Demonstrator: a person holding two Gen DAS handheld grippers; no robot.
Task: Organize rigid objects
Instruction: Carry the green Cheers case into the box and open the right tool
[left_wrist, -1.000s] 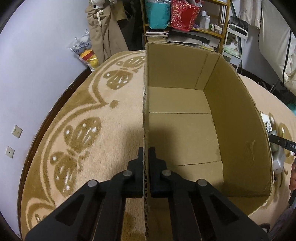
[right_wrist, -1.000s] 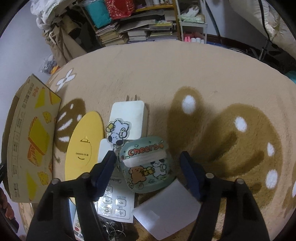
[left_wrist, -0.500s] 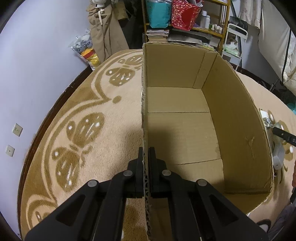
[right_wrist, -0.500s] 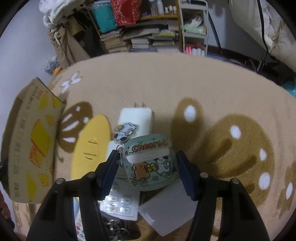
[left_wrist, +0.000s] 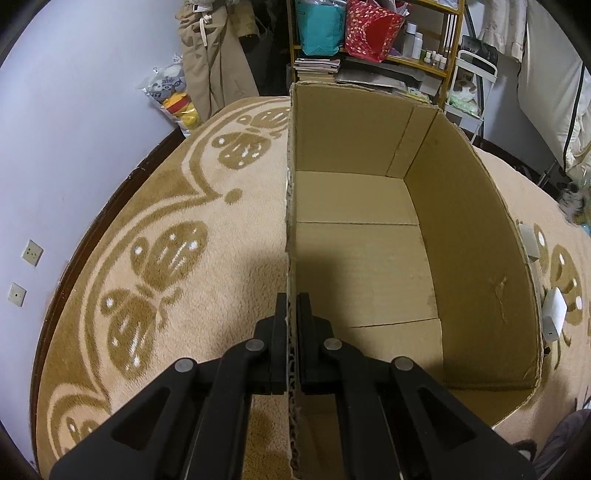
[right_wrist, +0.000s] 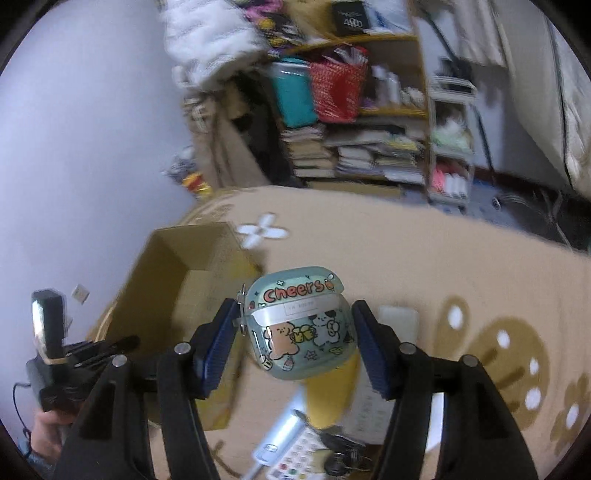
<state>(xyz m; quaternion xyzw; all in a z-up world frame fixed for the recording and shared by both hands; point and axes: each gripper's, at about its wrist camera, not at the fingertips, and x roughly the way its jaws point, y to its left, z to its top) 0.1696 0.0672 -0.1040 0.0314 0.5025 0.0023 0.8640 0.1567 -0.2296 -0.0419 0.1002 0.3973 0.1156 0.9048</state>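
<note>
Two tongs, two jobs. Left tongs (left_wrist: 291, 306), bottom centre of the left view, clamped on the near wall of the box (left_wrist: 369, 258): probably to steady the box and keep its mouth open for loading. Box interior bare in this view.

Right tongs (right_wrist: 295, 332), lower centre of the right view, clamped on the case (right_wrist: 301, 325), blue pads (right_wrist: 218, 347) against its two sides, lettering upright toward the camera. Jaws just closed further onto it. Case held clear of the rug (right_wrist: 424, 258), box to its left in frame, left-hand tool (right_wrist: 48, 332) at lower left. Side grip likely chosen because the rounded shell offers no other flat purchase.

Remaining items at bottom of frame, on the rug: yellow disc (right_wrist: 332, 398), charger (right_wrist: 399, 321), remote (right_wrist: 291, 454), keys (right_wrist: 343, 461).

Judged step: carry to the box.
</note>
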